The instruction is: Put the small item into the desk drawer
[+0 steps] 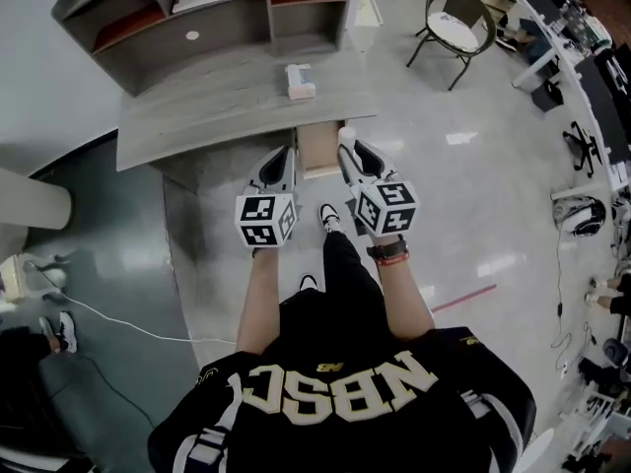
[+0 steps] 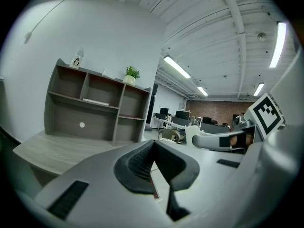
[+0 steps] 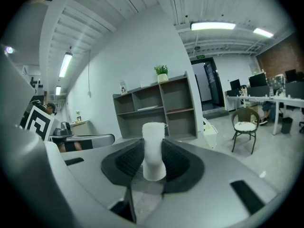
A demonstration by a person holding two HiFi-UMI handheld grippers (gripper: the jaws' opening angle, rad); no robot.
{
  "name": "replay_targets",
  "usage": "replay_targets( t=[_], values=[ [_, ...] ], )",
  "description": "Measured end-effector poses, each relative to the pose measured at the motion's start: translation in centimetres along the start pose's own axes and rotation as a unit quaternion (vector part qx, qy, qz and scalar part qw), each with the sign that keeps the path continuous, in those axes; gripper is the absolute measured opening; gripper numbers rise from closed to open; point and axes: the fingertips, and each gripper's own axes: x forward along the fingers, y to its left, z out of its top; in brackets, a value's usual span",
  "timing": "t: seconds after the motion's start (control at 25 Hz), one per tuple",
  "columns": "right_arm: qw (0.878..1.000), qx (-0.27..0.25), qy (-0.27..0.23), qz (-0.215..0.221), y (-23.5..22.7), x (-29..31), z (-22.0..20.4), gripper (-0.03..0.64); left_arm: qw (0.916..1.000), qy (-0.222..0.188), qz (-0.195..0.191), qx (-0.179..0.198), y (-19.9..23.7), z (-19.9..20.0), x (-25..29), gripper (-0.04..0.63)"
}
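The small item [image 1: 345, 132] is a short white cylinder, and my right gripper [image 1: 348, 144] is shut on it, holding it upright at the desk's front edge. In the right gripper view the white cylinder [image 3: 153, 134] stands between the dark pads [image 3: 127, 161] of that gripper [image 3: 153, 152]. The desk drawer [image 1: 317, 152] is pulled open below the grey desk top [image 1: 217, 106], just left of the item. My left gripper [image 1: 279, 158] hovers beside the drawer; in its own view the left gripper [image 2: 153, 143] has its tips together with nothing between them.
A grey hutch of shelves [image 1: 197, 13] stands at the back of the desk, and a white box [image 1: 300, 81] lies on the desk top. A chair [image 1: 455, 23] sits on the glossy floor to the right. A cable [image 1: 118, 321] runs across the floor at the left.
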Motion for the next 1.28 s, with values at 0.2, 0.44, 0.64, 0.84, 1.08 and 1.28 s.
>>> replay_targets(
  t=[0.2, 0.44, 0.64, 0.84, 1.08, 1.28],
  values=[
    [0.999, 0.019, 0.029, 0.033, -1.0, 3.2, -1.1, 0.124, 0.9997, 0.012, 0.018, -0.014, 1.5, -1.2, 2.6, 0.012],
    [0.995, 0.056, 0.05, 0.065, -2.4, 6.1, -2.0, 0.124, 0.9983, 0.039, 0.034, -0.026, 2.6, -3.4, 5.2, 0.012],
    [0.991, 0.065, 0.086, 0.078, -3.4, 8.4, -4.5, 0.124, 0.9957, 0.068, 0.05, -0.039, 3.5, -5.7, 6.7, 0.012],
    [0.987, 0.069, 0.119, 0.085, -4.5, 9.9, -7.0, 0.124, 0.9923, 0.092, 0.064, -0.051, 4.1, -7.8, 7.7, 0.012],
    [0.983, 0.065, 0.144, 0.089, -5.9, 11.7, -9.2, 0.126, 0.988, 0.116, 0.08, -0.063, 5.0, -10.4, 8.6, 0.012],
    [0.979, 0.054, 0.17, 0.095, -6.7, 13.1, -11.2, 0.126, 0.9842, 0.132, 0.09, -0.076, 5.5, -12.3, 9.2, 0.012]
  ],
)
